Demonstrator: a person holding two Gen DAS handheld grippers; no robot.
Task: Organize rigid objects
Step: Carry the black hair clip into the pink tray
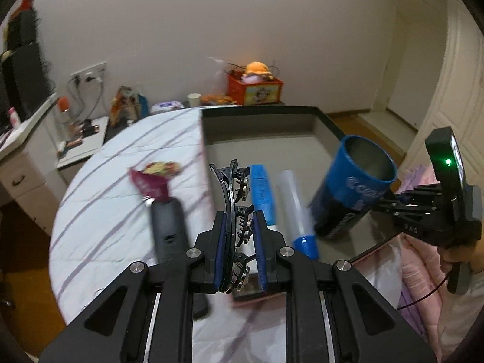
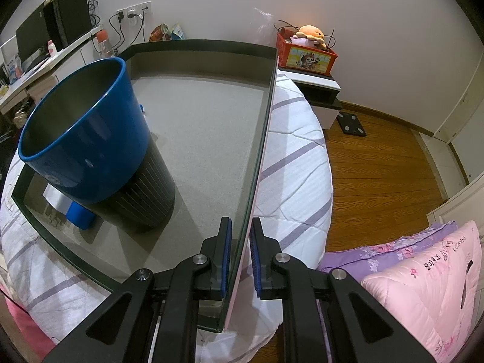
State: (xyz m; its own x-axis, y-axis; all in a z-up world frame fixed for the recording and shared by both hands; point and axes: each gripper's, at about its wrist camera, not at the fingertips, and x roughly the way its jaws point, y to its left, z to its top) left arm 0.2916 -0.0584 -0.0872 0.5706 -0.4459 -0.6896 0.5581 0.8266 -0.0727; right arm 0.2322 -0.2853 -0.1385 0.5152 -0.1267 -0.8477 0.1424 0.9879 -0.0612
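My left gripper [image 1: 239, 220] is shut on a black hair claw clip [image 1: 234, 199] and holds it over the left edge of the grey tray [image 1: 257, 139]. Inside the tray lie a blue box [image 1: 263, 190], a clear tube with a blue cap [image 1: 295, 208] and a blue and black cup [image 1: 351, 187]. My right gripper [image 2: 241, 227] straddles the tray's right wall [image 2: 260, 163] with a gap on each side. The cup [image 2: 93, 139] stands at the left of the right wrist view. The right gripper also shows in the left wrist view [image 1: 390, 204].
A black remote [image 1: 169, 230] and a maroon snack packet [image 1: 154, 178] lie on the striped white bedding [image 1: 106, 205] left of the tray. Pink quilts [image 2: 423, 287] lie at the right. A red toy crate [image 2: 305, 54] stands on a bedside table.
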